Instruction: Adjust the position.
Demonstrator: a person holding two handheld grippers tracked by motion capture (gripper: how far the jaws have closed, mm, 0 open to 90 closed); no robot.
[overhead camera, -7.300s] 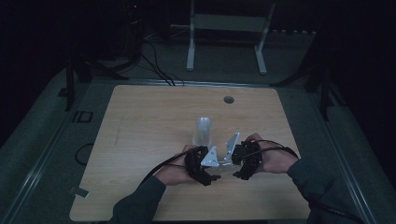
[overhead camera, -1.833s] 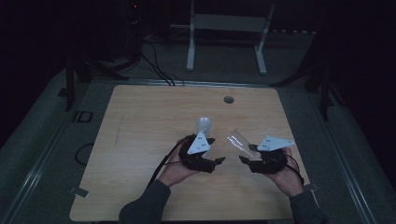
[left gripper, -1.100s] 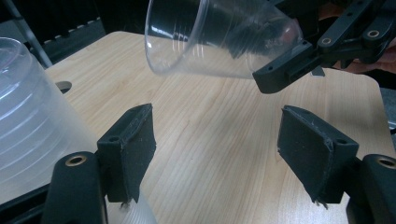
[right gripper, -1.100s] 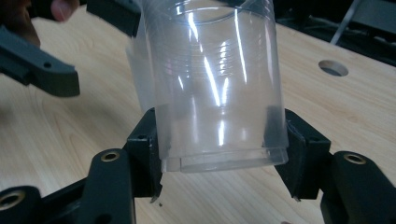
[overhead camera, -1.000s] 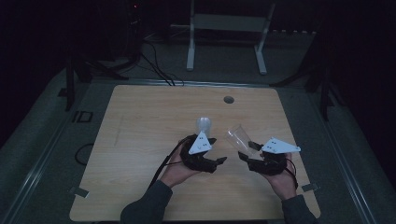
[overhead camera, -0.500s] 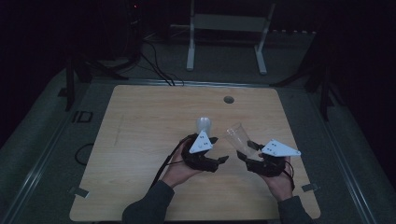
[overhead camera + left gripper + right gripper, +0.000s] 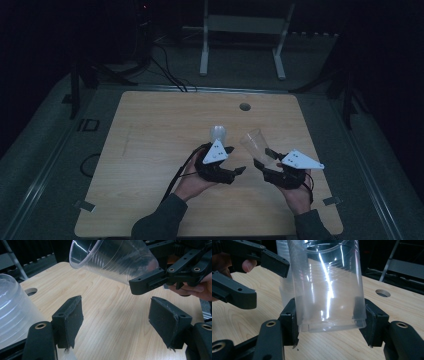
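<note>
Plastic cup, clear and ribbed, sits clamped between the jaws of the right hand-held gripper, whose pads press on its base from both sides. In the high view the same cup is lifted off the desk and tilts with its mouth up and to the left, toward the left hand-held gripper. The left gripper view shows this cup from the side, its open rim pointing toward the far-left corner of the picture, with the right hand-held gripper gripping its bottom end.

The left hand-held gripper has its jaws spread apart with only bare wood between them; it grasps nothing. Just beside its left jaw stands a stack of cups, whitish and ribbed, on the desk. In the high view that stack of cups rises just behind the left hand-held gripper, near the held cup but apart from it. A round hole lies in the desk farther back.
</note>
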